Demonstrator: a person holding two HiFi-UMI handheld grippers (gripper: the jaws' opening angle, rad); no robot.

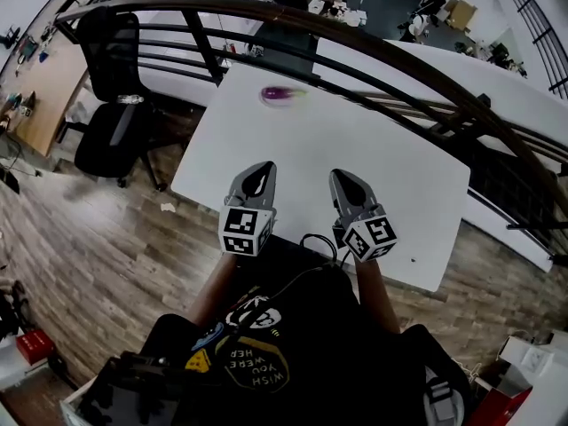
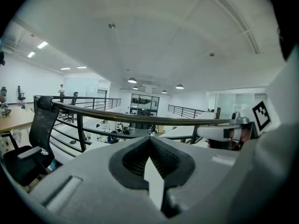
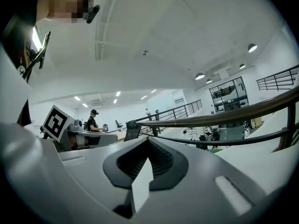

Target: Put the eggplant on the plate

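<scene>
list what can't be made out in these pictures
- Head view: the eggplant is small and blurred; whether a plate lies under it cannot be told against the white table.
- Left gripper view: the left tool fills the lower half with its own body; no eggplant shows.
- Right gripper view: the right tool does the same.
</scene>
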